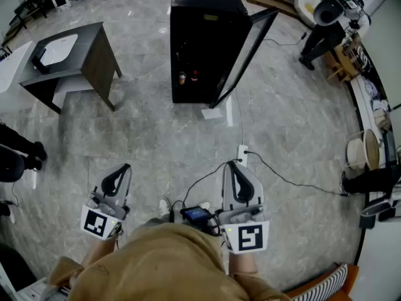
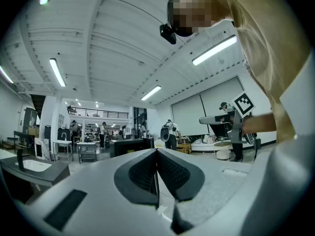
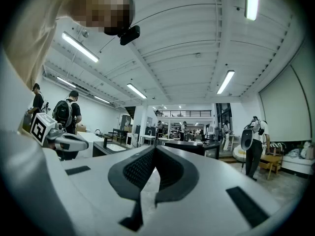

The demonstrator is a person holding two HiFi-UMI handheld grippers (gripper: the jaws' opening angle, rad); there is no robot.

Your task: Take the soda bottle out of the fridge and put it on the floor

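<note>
Currently no step is complete: the fridge stands with its door open, and both removal and placement on the floor remain. Low inside the fridge, two small bottles stand side by side; which is the soda bottle cannot be determined. The left gripper and right gripper, well short of the fridge, have jaws together and hold nothing.

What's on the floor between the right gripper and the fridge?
Head view: a white power strip just ahead of the right gripper, then a white sheet by the fridge.
</note>
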